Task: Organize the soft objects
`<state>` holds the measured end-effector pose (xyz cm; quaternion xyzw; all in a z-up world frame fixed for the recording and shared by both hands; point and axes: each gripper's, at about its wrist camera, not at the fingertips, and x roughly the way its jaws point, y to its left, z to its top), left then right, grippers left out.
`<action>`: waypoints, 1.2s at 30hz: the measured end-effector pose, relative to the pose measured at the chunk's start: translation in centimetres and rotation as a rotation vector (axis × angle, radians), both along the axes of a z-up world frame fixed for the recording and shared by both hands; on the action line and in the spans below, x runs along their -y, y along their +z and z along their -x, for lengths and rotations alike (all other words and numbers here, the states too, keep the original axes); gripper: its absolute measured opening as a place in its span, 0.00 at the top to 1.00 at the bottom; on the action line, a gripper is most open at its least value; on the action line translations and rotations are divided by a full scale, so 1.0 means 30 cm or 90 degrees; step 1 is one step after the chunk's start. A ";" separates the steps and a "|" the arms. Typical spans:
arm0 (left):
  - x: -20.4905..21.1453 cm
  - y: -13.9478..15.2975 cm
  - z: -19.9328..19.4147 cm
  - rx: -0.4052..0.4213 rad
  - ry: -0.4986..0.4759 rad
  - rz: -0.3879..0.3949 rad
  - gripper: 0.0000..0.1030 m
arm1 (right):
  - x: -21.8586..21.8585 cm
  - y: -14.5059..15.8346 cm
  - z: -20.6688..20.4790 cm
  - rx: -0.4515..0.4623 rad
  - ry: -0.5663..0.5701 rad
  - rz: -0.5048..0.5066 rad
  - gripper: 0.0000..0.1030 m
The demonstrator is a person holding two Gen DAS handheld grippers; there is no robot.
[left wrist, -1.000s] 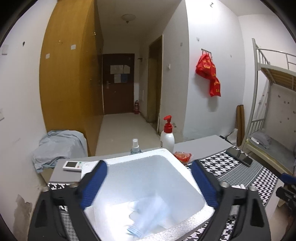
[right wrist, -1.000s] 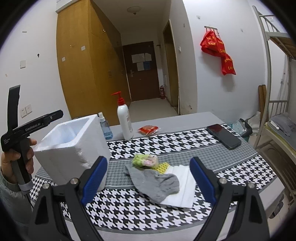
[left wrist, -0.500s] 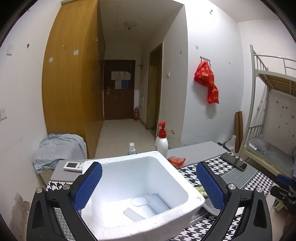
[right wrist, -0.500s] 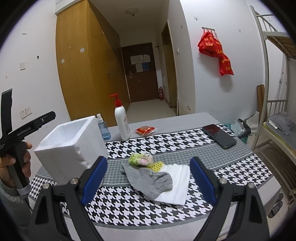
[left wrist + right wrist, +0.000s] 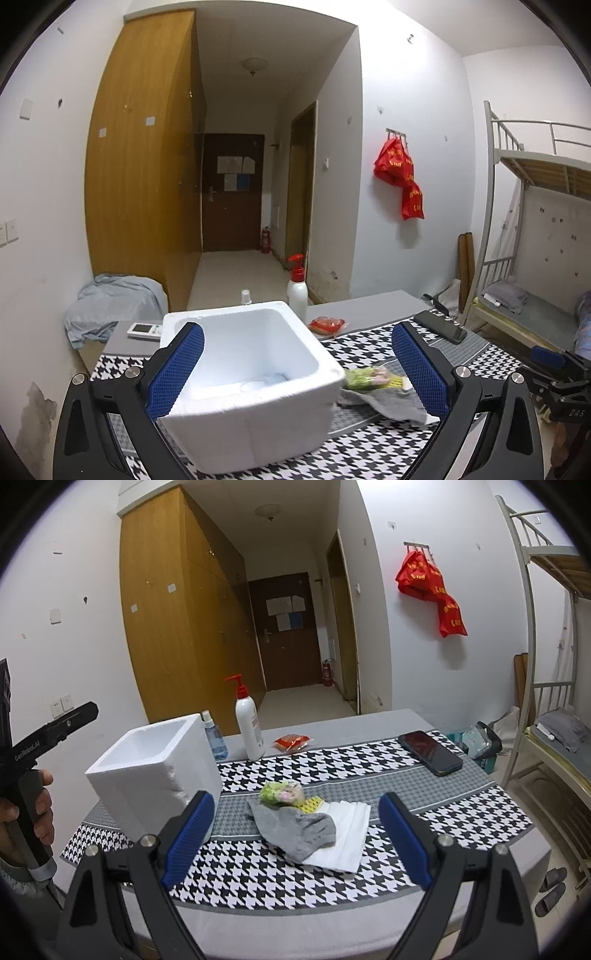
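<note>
The white foam box (image 5: 155, 775), just left of the right gripper's fingers, looks like matt expanded polystyrene with a crumbly, pitted corner. Ahead between those fingers, a soft grey knitted sock (image 5: 295, 829) lies on a folded white paper-like tissue (image 5: 343, 843), both on a matt woven black-and-white houndstooth tablecloth (image 5: 369, 760). Farther ahead to the right lies a black phone (image 5: 430, 752) with a glossy glass face, and the gripper pads (image 5: 188, 843) are blue with a rough gridded texture.

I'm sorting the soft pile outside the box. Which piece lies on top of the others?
The grey sock. It is draped over the white folded cloth and reaches the green-and-pink bundle behind it, which sits beside the yellow piece.
</note>
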<state>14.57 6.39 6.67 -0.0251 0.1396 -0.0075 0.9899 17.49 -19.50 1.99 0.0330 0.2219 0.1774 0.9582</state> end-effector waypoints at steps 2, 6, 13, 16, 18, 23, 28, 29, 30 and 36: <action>0.025 -0.005 0.018 -0.003 0.000 0.005 0.01 | 0.022 0.002 0.015 0.003 0.007 -0.004 0.10; 0.088 -0.016 0.044 -0.007 0.002 0.007 0.01 | 0.057 -0.001 0.029 0.002 0.013 -0.002 0.09; 0.206 -0.056 0.077 -0.006 -0.005 0.006 0.01 | 0.114 -0.025 0.070 0.007 0.019 -0.004 0.08; 0.239 -0.077 0.095 -0.005 -0.017 0.013 0.01 | 0.133 -0.042 0.080 0.006 0.022 -0.005 0.08; 0.259 -0.093 0.106 -0.001 -0.020 0.013 0.01 | 0.143 -0.054 0.083 0.005 0.019 -0.008 0.08; 0.296 -0.133 0.117 0.001 -0.046 0.005 0.01 | 0.167 -0.084 0.077 0.000 0.023 -0.015 0.08; 0.338 -0.181 0.094 -0.011 -0.077 -0.011 0.01 | 0.180 -0.110 0.048 -0.016 0.010 -0.013 0.08; 0.338 -0.190 0.092 -0.011 -0.081 -0.009 0.01 | 0.179 -0.113 0.044 -0.015 0.010 -0.009 0.08; 0.337 -0.200 0.091 -0.009 -0.084 -0.006 0.01 | 0.176 -0.118 0.040 -0.013 0.007 -0.005 0.08; 0.339 -0.245 0.062 -0.024 -0.121 0.006 0.01 | 0.161 -0.157 0.025 -0.028 -0.019 0.006 0.08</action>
